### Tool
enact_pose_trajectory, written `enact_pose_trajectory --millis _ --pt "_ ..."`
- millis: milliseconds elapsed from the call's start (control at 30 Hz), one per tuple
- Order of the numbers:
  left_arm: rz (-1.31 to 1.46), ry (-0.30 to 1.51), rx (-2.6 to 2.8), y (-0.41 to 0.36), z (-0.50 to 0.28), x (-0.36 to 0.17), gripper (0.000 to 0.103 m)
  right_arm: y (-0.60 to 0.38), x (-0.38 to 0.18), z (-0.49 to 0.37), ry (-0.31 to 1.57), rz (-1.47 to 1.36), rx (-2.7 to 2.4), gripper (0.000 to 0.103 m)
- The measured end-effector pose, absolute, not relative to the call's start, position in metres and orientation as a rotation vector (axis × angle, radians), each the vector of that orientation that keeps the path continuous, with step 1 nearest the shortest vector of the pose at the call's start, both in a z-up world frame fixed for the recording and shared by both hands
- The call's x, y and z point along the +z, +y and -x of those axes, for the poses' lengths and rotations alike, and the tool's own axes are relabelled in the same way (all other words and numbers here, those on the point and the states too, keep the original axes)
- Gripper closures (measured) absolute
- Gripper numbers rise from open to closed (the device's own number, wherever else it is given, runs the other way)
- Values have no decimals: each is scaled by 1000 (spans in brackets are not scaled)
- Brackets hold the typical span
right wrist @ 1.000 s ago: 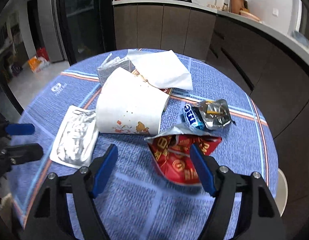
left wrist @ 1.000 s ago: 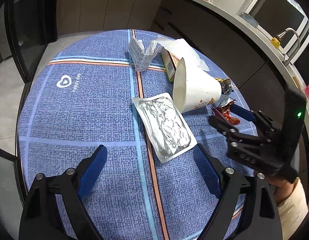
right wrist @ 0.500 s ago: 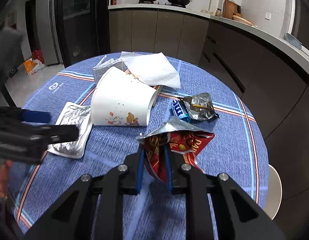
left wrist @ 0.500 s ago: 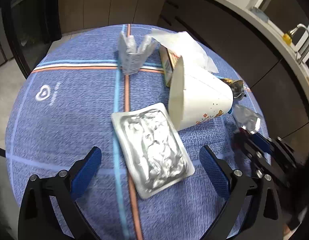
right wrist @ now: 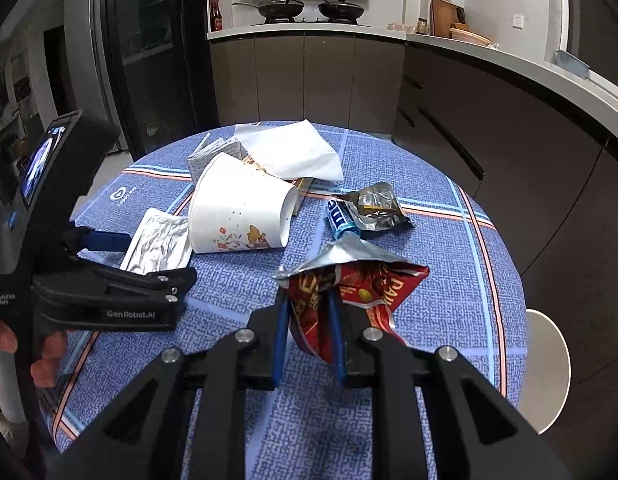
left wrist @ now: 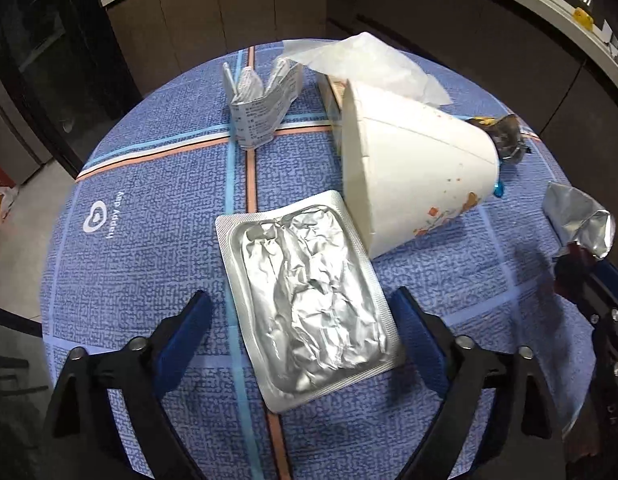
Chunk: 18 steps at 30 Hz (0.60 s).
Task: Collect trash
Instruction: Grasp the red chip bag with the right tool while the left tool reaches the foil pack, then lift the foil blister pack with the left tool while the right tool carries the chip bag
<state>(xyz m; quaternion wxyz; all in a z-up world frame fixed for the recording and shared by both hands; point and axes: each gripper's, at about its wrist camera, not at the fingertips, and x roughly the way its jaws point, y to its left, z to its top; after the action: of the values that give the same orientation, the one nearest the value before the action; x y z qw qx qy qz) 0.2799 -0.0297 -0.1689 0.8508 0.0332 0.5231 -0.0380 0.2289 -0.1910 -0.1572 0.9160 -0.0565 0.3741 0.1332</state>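
Note:
My right gripper [right wrist: 307, 304] is shut on a red snack bag [right wrist: 373, 284] with a silver torn top and holds it up off the round blue table [right wrist: 441, 264]. The bag's silver top also shows at the right edge of the left wrist view [left wrist: 581, 216]. My left gripper [left wrist: 299, 312] is open, its fingers either side of a flat silver foil pack [left wrist: 305, 292]. A white paper cup [left wrist: 413, 168] lies on its side just beyond the pack. The left gripper also shows in the right wrist view [right wrist: 157, 264], over the foil pack [right wrist: 157, 244].
A white tissue [right wrist: 293, 152], a folded printed leaflet [left wrist: 265, 112], a box under the tissue [left wrist: 335, 92] and a blue and silver wrapper [right wrist: 365, 208] lie at the table's far side. Dark kitchen cabinets [right wrist: 489, 128] curve behind. A white stool [right wrist: 545, 360] stands at right.
My right gripper closed on the red snack bag and lifted it off the table. My left gripper moved forward so that the foil pack lies between its open fingers.

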Motion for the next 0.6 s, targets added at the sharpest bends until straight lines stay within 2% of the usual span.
enact_pose_trajectory --millis 67,267,467,600 --pt "-73 1101 -85 -31 -279 -165 38 -193 -157 -226 771 108 276 83" --pt "9 1103 -141 -10 -266 -158 40 -197 -155 -219 772 93 285 84" --pt "56 1035 -207 9 -234 -122 40 -206 -144 -207 757 19 317 84" --pt "41 972 -290 -12 -225 -87 40 -222 -127 -195 720 -32 322 84"
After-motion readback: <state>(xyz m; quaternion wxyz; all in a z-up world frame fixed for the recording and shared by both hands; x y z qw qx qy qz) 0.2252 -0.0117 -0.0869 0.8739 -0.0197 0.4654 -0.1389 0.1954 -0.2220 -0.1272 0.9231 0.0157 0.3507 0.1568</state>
